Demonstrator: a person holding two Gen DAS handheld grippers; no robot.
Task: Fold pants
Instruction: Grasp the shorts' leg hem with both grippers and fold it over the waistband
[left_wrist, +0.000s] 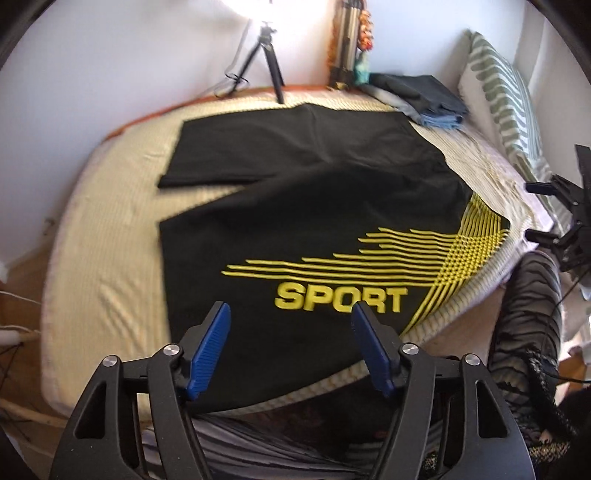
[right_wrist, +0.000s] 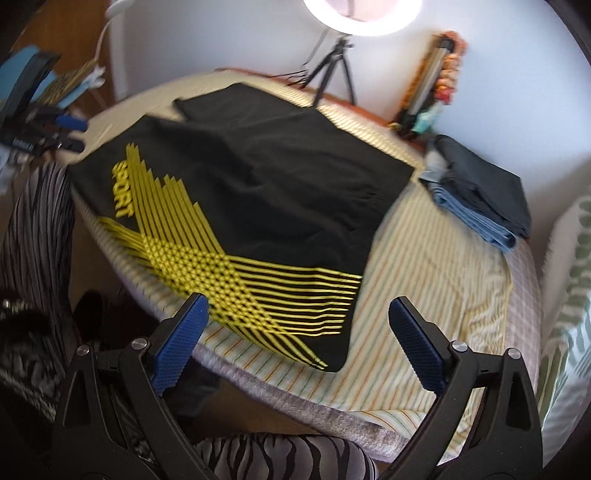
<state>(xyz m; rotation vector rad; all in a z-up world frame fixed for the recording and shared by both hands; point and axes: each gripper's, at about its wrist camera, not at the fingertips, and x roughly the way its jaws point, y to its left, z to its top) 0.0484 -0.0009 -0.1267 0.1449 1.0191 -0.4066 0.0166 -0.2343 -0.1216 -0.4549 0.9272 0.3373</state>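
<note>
Black pants with yellow stripes and the word SPORT lie spread flat on a striped bed; both legs point to the left and the near one hangs a little over the front edge. They also show in the right wrist view. My left gripper is open and empty, above the near leg by the SPORT print. My right gripper is open and empty, above the striped corner of the pants near the bed's front edge. The right gripper shows at the right edge of the left wrist view.
A stack of folded dark and blue clothes lies at the back right of the bed, also in the right wrist view. A tripod with a ring light stands at the back. A striped pillow lies at the right. My zebra-print legs are by the front edge.
</note>
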